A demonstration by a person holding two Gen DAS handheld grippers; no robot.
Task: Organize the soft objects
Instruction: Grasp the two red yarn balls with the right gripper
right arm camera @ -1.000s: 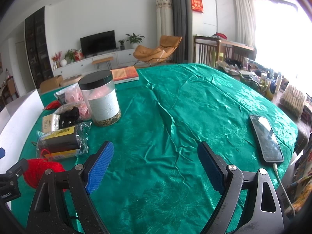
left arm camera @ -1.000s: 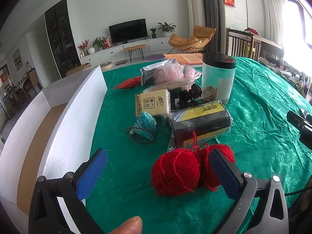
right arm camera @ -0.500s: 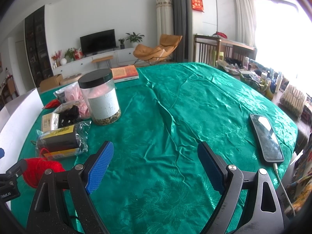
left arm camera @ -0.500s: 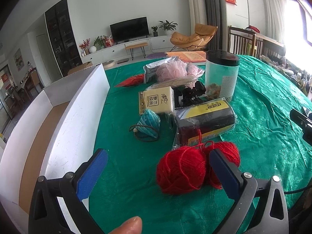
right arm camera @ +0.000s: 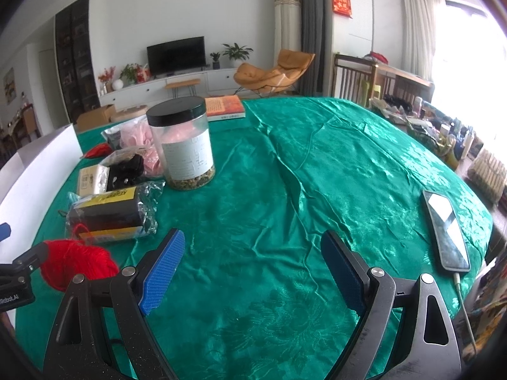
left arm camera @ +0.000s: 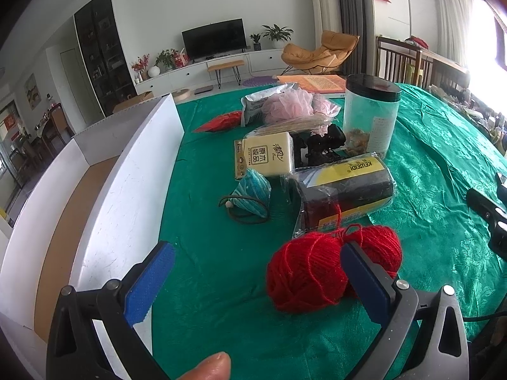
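Your left gripper (left arm camera: 256,277) hangs wide open over the green tablecloth (left arm camera: 215,253), its right finger crossing in front of the two balls of red yarn (left arm camera: 329,266) that lie just before the wrapped black-and-yellow roll (left arm camera: 345,196). To take the yarn well, shift right so the nearer ball sits squarely between the pads, close gently, and mind the strand trailing onto the roll; the white box (left arm camera: 126,190) waits at left. Your right gripper (right arm camera: 252,267) is likewise spread and empty above bare cloth. Against a second ago, the left gripper has drawn closer to the yarn, while the right has barely stirred.
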